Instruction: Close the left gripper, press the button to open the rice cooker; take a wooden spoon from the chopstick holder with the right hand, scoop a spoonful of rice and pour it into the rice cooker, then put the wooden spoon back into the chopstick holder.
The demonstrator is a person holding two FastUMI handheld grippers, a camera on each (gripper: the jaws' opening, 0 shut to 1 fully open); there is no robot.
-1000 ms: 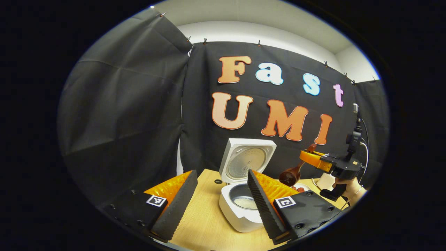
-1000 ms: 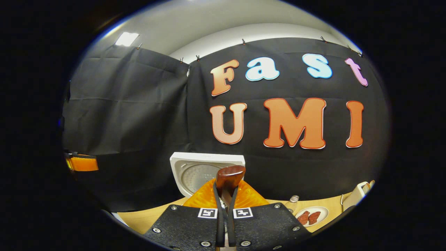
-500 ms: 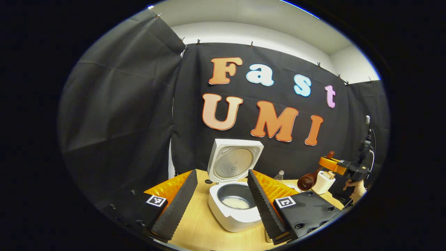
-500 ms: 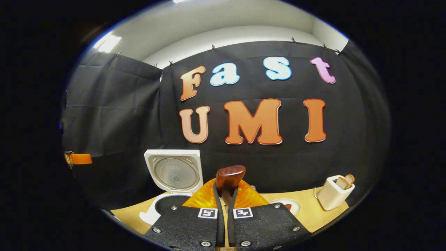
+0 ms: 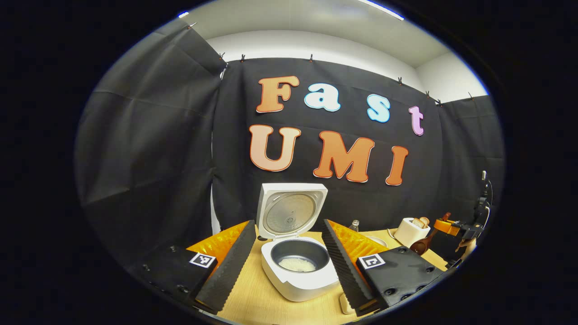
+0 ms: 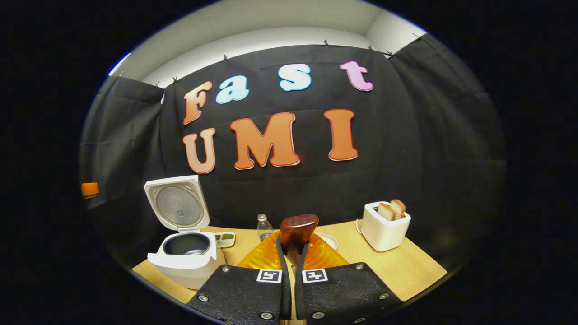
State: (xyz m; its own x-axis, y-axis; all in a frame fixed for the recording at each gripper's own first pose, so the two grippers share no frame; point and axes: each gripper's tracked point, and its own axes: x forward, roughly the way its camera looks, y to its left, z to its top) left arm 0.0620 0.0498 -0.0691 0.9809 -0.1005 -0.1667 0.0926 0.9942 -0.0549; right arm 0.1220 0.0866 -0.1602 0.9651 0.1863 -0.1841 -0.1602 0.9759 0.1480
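Spoon (image 6: 298,228) in right tongs (image 6: 291,253) near toaster (image 6: 384,225).

The rice cooker (image 5: 300,280) is white with a dark grey inner pot holding white rice (image 5: 296,265). The wooden spoon (image 6: 298,228) is glossy reddish brown. The desk (image 6: 406,266) shows pale wood grain, and the toaster (image 6: 384,230) is cream white.

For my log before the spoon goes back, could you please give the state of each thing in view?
White rice cooker: lid up, rice inside.
Dark wooden spoon: gripped.
Right gripper: jaws shut on spoon.
Left gripper: jaws open, empty.
White toaster: bread slices raised.
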